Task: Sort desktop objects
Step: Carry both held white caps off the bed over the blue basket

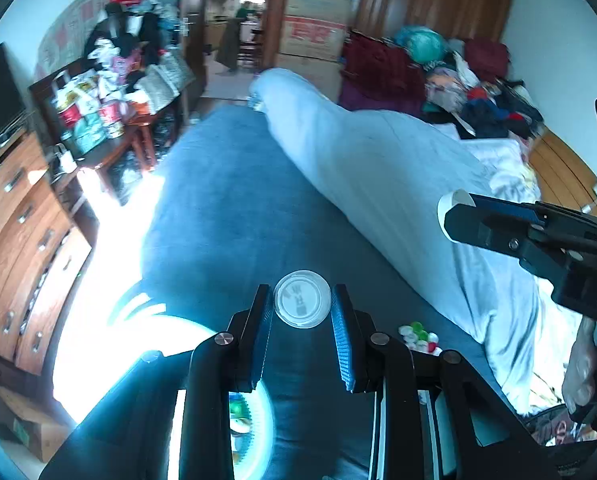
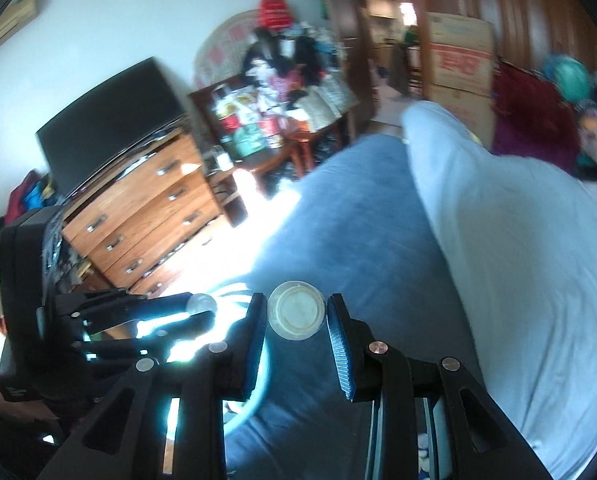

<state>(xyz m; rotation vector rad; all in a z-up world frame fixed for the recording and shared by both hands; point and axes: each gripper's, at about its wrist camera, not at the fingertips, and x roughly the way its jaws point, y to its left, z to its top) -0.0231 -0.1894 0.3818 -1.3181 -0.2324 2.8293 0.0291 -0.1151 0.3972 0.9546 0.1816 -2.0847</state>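
Note:
My left gripper (image 1: pixel 302 300) is shut on a white bottle cap (image 1: pixel 302 298), held above the blue blanket (image 1: pixel 226 216). My right gripper (image 2: pixel 296 312) is shut on another white cap (image 2: pixel 296 310), hollow side toward the camera. The right gripper also shows in the left wrist view (image 1: pixel 454 216) at the right, with its cap (image 1: pixel 456 200) at the tips. The left gripper shows in the right wrist view (image 2: pixel 202 306) at the left, with its cap (image 2: pixel 202 303). A pile of coloured caps (image 1: pixel 418 336) lies on the blanket. A white round container (image 1: pixel 254 420) sits below my left gripper.
A rolled light blue quilt (image 1: pixel 378 160) runs along the bed's right side. A wooden dresser (image 2: pixel 146 208) with a black TV (image 2: pixel 110 120) stands at the left. A cluttered table (image 1: pixel 106 112) stands beyond. Clothes (image 1: pixel 458 76) are piled at the far right.

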